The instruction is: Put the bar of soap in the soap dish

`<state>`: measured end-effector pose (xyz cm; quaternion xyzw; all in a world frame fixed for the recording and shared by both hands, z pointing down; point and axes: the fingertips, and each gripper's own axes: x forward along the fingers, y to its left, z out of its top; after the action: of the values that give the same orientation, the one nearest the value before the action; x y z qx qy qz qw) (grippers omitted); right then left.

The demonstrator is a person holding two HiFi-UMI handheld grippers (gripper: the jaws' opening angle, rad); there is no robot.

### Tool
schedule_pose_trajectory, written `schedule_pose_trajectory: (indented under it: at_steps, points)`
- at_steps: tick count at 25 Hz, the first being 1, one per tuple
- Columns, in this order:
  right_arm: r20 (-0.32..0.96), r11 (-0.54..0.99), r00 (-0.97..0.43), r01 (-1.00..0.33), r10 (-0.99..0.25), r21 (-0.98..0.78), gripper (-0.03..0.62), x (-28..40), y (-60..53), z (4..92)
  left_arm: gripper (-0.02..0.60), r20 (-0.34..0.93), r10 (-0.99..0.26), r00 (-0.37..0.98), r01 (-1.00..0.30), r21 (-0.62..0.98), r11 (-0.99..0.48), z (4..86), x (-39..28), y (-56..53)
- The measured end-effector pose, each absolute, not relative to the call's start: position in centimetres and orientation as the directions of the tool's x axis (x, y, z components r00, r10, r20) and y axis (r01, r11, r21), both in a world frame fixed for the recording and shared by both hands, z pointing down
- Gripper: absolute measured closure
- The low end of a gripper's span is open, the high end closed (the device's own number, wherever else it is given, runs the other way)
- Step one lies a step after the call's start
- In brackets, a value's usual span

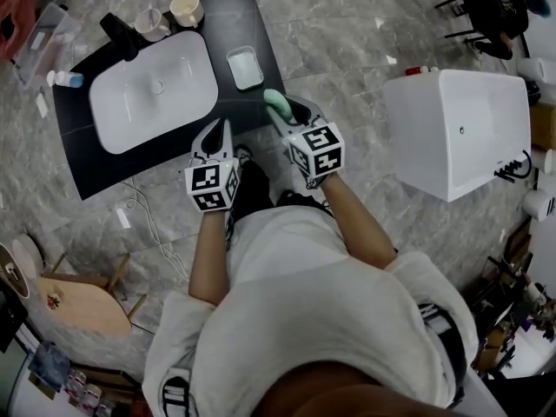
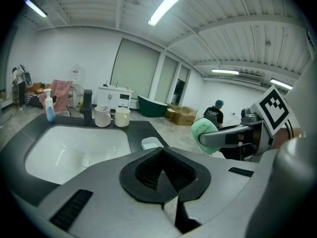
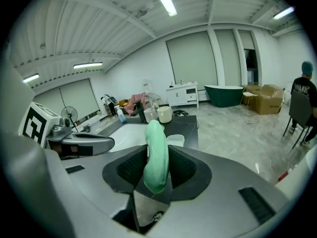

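The pale green bar of soap (image 1: 276, 102) stands on edge between the pads of my right gripper (image 1: 283, 113), which is shut on it; in the right gripper view the soap (image 3: 156, 155) sticks up from the jaws. The pale blue soap dish (image 1: 244, 66) lies on the black counter (image 1: 252, 24) right of the white sink (image 1: 152, 89), just beyond the soap and apart from it. My left gripper (image 1: 224, 133) hovers at the counter's front edge, jaws together with nothing in them. Its view shows the dish (image 2: 151, 143) ahead and the held soap (image 2: 205, 133) to the right.
Two mugs (image 1: 152, 24) (image 1: 187, 9) and a black faucet (image 1: 122, 35) stand behind the sink. A small bottle (image 1: 65, 79) lies at the counter's left end. A white bathtub (image 1: 460, 129) stands to the right, a wooden stool (image 1: 82, 298) at lower left.
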<state>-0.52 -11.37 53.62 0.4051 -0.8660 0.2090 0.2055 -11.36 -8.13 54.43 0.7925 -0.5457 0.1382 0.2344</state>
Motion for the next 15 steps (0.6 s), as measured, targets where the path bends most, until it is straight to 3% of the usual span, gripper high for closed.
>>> schedule_pose_trajectory:
  at_steps: [15]
  points:
    - [0.622,0.389,-0.564,-0.825,-0.543,-0.410,0.467,-4.0,-14.4,59.3,0.565,0.528,-0.707,0.469,-0.882,0.251,-0.398,58.6,-14.1,-12.5]
